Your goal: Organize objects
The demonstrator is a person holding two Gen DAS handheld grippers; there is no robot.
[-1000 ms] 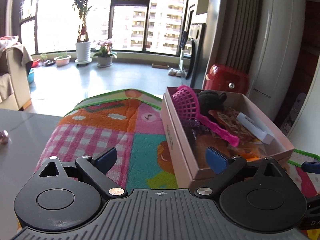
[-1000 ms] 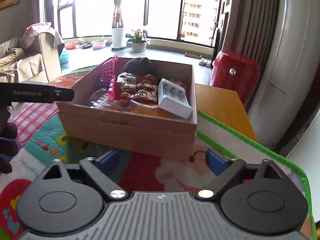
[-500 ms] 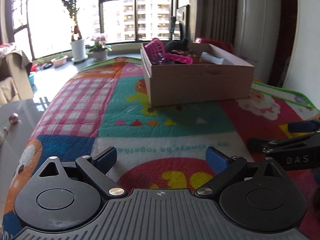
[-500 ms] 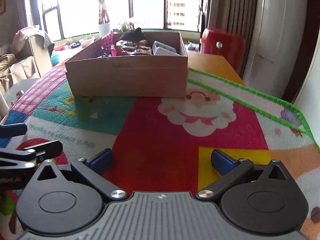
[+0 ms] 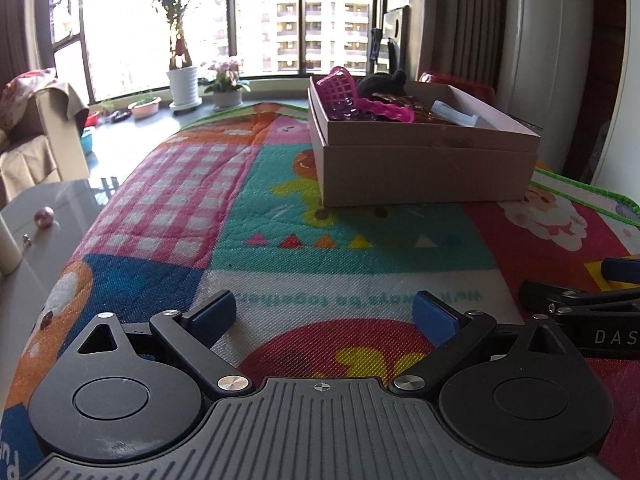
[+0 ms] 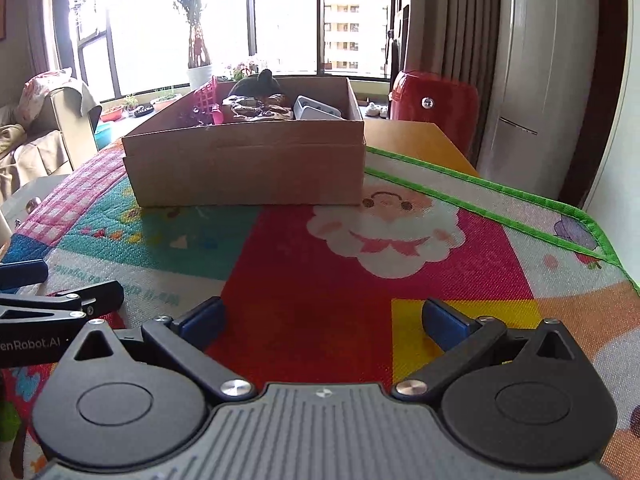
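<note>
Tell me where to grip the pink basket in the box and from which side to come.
Grip the pink basket's upper rim, coming from above. It leans in the cardboard box's far left corner; the box walls block any side approach, and the open mesh rim stands higher than the wall, so tongs could likely close across it.

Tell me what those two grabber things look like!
Both look the same. The left gripper and right gripper are black plastic with round discs, silver screws, a ribbed grey base and blue pads on the fingertips. White lettering runs along their sides.
</note>
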